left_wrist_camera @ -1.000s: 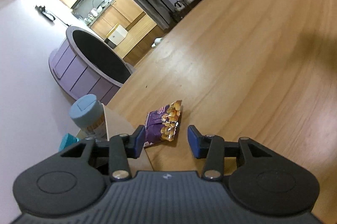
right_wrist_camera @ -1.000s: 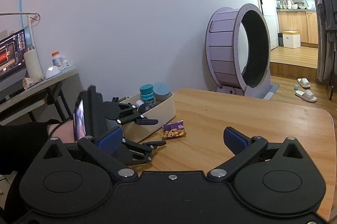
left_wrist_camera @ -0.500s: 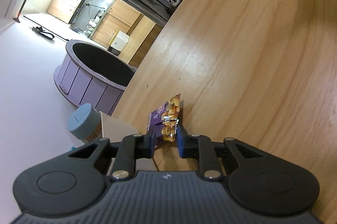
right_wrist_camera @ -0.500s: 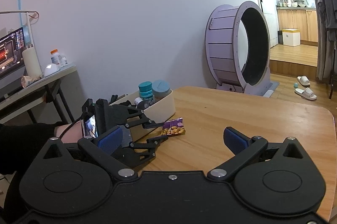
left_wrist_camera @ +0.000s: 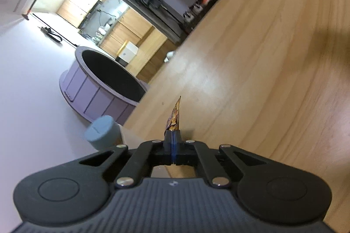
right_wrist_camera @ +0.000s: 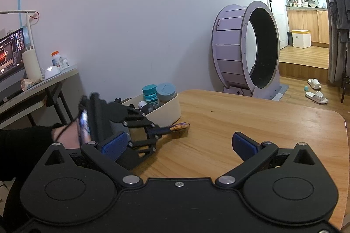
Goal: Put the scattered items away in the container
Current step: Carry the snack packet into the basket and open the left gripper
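**A:** Purple foil is what you have pinched. Your left gripper point(left_wrist_camera: 172, 141) is clamped hard on one end of the snack packet point(left_wrist_camera: 175, 114), pads pressed together with only the thin sealed edge between them. That is why the packet stands on edge and sticks straight out past the fingertips.

**B:** And where is it relative to the bin?

**A:** From your right wrist view, the snack packet point(right_wrist_camera: 178, 127) hangs just off the wooden table point(right_wrist_camera: 251, 114), close beside the near wall of the cream container point(right_wrist_camera: 168, 111), which sits at the table's left edge by the wall. You are holding it low and outside the rim, so I judge it needs lifting over the wall before you let go.

**B:** Is there room inside?

**A:** Partly. A teal-capped bottle point(right_wrist_camera: 149, 93) and a blue-lidded jar point(right_wrist_camera: 166, 91) stand upright at the far end, so the nearer end looks like the better drop spot.

**B:** My other hand?

**A:** Your right gripper point(right_wrist_camera: 179, 145) is spread wide with nothing between its blue pads point(right_wrist_camera: 114, 145), hovering over the table's near edge, clear of the left's path.
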Action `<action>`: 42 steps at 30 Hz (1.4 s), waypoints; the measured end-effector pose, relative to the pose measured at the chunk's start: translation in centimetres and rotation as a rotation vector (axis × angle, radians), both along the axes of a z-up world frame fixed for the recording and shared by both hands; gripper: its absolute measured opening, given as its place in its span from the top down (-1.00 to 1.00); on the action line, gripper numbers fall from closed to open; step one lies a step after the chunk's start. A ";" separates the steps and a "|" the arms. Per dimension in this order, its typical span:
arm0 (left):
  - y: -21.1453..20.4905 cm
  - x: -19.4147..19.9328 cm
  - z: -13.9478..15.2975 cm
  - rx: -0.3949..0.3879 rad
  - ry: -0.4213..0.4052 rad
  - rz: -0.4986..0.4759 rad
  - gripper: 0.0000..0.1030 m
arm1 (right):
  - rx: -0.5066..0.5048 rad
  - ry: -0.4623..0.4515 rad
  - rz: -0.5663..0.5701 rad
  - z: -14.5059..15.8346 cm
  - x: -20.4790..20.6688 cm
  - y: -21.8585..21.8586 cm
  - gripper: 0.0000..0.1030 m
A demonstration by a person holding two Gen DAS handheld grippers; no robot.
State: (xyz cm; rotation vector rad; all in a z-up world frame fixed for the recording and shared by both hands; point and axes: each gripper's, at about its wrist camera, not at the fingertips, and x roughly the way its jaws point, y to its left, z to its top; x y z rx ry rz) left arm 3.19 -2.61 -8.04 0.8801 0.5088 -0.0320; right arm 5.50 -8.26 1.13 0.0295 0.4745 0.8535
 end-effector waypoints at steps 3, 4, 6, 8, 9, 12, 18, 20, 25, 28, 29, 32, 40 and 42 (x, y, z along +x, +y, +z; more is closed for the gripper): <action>0.1 -1.1 1.4 -0.016 -0.033 -0.010 1.00 | 0.002 -0.001 0.004 0.0 0.0 0.2 -1.00; 0.2 -1.5 2.0 -0.025 -0.043 -0.012 1.00 | 0.004 -0.001 0.006 0.0 0.0 0.2 -1.00; 0.4 -2.3 3.1 -0.042 -0.065 -0.015 1.00 | 0.008 -0.001 0.013 0.0 0.0 0.4 -1.00; 0.9 -3.1 4.3 -0.065 -0.083 -0.013 1.00 | 0.008 -0.003 0.020 0.0 -0.1 0.7 -1.00; 1.4 -3.4 5.0 -0.083 -0.090 -0.009 1.00 | 0.010 -0.003 0.025 -0.1 -0.1 0.9 -1.00; 2.9 -4.3 6.9 -0.112 -0.123 0.009 1.00 | 0.011 -0.001 0.038 -0.1 -0.2 1.5 -1.00; 5.9 -5.0 9.7 -0.134 -0.167 0.051 1.00 | -0.002 0.008 0.069 -0.4 -0.4 3.2 -1.00; 6.7 -5.2 10.1 -0.133 -0.176 0.070 1.00 | -0.004 0.011 0.083 -0.5 -0.5 3.7 -1.00; 8.8 -4.0 9.8 -0.219 -0.101 0.110 0.99 | -0.015 0.024 0.112 -0.9 -0.6 5.0 -1.00; 10.4 -2.1 8.9 -0.309 -0.071 0.199 0.93 | -0.030 0.029 0.125 -1.2 -0.7 5.7 -1.00; 10.9 -1.6 8.5 -0.310 -0.071 0.235 0.93 | -0.031 0.030 0.127 -1.2 -0.7 6.0 -1.00; 12.5 -0.4 7.9 -0.323 -0.071 0.311 0.92 | -0.028 0.027 0.125 -1.0 -0.8 6.3 -1.00; 14.4 -1.8 9.4 -0.503 -0.084 0.337 0.66 | -0.011 0.018 0.111 -0.9 -0.7 6.6 -1.00; 14.5 -2.8 9.8 -0.573 -0.092 0.330 0.07 | 0.003 0.014 0.098 -0.8 -0.5 6.7 -1.00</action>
